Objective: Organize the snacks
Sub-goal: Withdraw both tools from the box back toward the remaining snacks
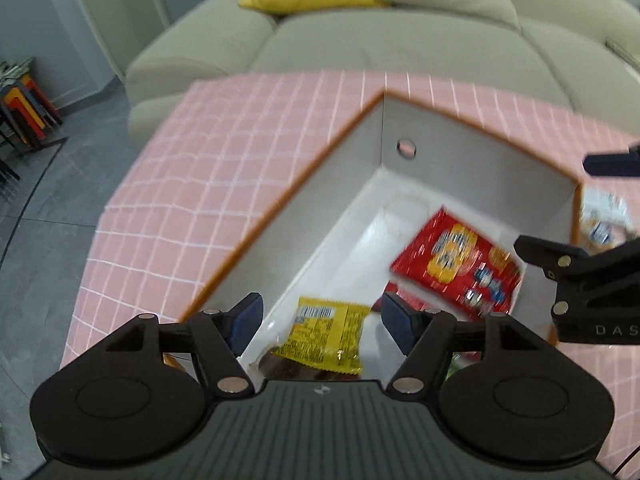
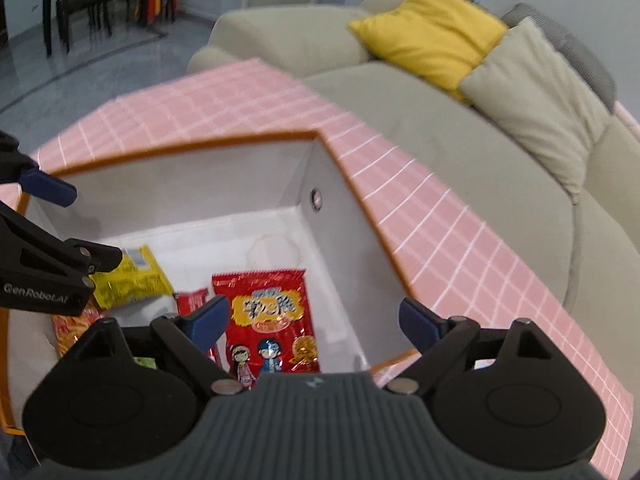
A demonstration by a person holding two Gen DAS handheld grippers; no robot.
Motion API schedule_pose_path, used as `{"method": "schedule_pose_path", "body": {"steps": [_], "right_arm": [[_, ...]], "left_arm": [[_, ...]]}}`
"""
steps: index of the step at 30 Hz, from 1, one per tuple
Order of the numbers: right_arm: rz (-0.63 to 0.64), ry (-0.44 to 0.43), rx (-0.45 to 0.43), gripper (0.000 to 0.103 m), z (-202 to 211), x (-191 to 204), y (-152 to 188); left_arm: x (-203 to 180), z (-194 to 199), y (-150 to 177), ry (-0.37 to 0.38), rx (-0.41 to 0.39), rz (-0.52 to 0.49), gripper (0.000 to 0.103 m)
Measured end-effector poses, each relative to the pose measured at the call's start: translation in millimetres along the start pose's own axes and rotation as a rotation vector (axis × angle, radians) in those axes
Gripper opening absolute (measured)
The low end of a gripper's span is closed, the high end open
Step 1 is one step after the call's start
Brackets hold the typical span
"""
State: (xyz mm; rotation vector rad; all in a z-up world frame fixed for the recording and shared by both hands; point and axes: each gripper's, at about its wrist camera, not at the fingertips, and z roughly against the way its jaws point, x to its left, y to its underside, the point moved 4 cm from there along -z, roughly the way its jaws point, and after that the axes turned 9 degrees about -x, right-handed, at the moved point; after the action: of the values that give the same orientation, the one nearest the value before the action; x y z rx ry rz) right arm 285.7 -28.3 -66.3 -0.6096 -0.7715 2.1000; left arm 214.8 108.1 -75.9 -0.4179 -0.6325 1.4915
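Observation:
A white box with an orange rim [image 1: 280, 208] [image 2: 188, 140] stands on a pink checked table. A red snack packet [image 1: 460, 260] [image 2: 268, 316] and a yellow snack packet [image 1: 328, 332] [image 2: 132, 280] lie inside it. My left gripper [image 1: 322, 320] is open and empty above the yellow packet; it also shows at the left of the right wrist view [image 2: 72, 224]. My right gripper [image 2: 316, 320] is open and empty above the red packet; its fingers [image 1: 560, 256] show at the right of the left wrist view.
More packets lie at the box's near left: an orange one [image 2: 72, 332] and a small red one [image 2: 192, 304]. A white packet [image 1: 604, 216] lies on the tablecloth [image 1: 180, 184] beyond the box. A beige sofa [image 1: 360, 36] with a yellow cushion [image 2: 428, 28] stands behind.

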Motion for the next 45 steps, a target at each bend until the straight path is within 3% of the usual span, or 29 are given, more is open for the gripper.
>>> {"method": "schedule_pose_path", "body": {"steps": [12, 23, 38, 45], "right_arm": [[-0.208, 0.109, -0.17, 0.089, 90.3, -33.5, 20.5], [-0.386, 0.226, -0.223, 0.089, 151.4, -52.9, 83.2], [-0.523, 0.38, -0.16, 0.087, 175.6, -73.8, 202.6], [-0.532, 0.401, -0.123, 0.079, 165.7, -80.6, 229.3]], "left_arm": [[-25.3, 75.4, -5.6, 0.042, -0.216, 0.092, 0.08], [-71.8, 113.3, 16.7, 0.117, -0.298, 0.059, 0.081], [-140.0, 97.4, 58.6, 0.251, -0.266, 0.009, 0.081], [-162.2, 77.9, 68.0, 0.288, -0.234, -0.011, 0.08]]}}
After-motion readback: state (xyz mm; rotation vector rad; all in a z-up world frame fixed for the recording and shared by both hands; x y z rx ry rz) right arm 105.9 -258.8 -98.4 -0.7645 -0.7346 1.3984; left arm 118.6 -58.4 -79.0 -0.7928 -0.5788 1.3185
